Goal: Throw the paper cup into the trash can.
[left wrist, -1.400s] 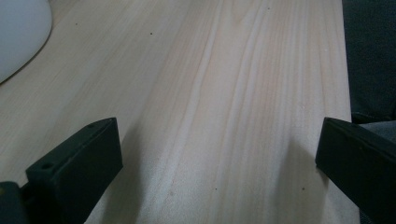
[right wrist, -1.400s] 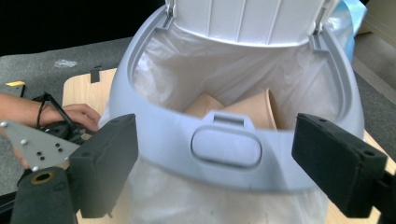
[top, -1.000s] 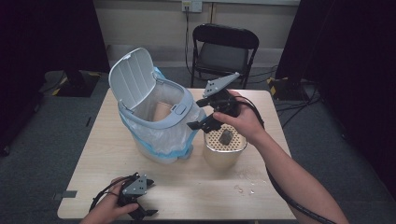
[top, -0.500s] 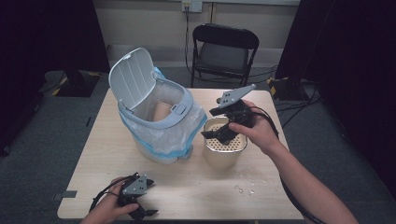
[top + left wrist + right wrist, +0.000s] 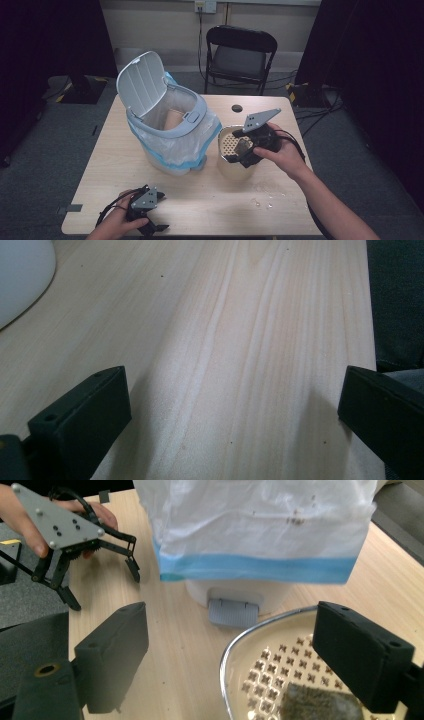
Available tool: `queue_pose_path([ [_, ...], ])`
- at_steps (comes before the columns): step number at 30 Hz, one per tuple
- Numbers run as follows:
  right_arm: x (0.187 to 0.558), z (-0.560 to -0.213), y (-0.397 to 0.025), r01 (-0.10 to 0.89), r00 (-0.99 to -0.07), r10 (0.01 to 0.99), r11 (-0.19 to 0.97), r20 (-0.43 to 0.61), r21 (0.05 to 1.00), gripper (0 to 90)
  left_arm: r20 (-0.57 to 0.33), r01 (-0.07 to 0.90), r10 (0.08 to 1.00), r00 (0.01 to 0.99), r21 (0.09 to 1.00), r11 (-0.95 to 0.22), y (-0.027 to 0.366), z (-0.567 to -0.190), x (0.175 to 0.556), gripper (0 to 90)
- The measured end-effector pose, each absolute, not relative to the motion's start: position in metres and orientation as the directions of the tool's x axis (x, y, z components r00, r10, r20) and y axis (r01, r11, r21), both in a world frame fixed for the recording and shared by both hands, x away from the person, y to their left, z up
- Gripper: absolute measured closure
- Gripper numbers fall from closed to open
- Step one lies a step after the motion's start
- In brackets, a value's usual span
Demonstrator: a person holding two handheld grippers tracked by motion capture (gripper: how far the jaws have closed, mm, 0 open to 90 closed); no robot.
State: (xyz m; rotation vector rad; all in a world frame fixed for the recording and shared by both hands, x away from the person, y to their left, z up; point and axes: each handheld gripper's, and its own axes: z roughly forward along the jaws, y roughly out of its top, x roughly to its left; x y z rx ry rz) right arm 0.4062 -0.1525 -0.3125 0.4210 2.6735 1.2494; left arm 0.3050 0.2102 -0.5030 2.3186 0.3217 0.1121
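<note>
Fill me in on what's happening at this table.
A person works with a gripper in each hand. The right gripper hangs open over a tan container fitted with a perforated strainer that holds a dark clump of residue. Beside it stands a white bin lined with a bag, its lid flipped up. The left gripper rests open on the table near the front edge, holding nothing.

- The pedal bin (image 5: 170, 130) stands on the worktop (image 5: 100, 165), left of the strainer bowl (image 5: 231, 150).
- The right claw (image 5: 239, 152) hangs over that bowl.
- The left claw (image 5: 150, 227) rests at the worktop's near edge.
- A chair (image 5: 240, 55) stands behind.
</note>
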Motion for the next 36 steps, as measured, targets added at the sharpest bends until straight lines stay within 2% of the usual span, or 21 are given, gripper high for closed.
queue_pose_path([
  [36, 0.381, -0.381, -0.188, 0.262, -0.941, 0.332, 0.590, 0.066, 0.764, 14.5, -0.016, 0.196, 0.264, 0.964, 0.716, -0.670, 0.210, -0.503, 0.305, 0.0],
])
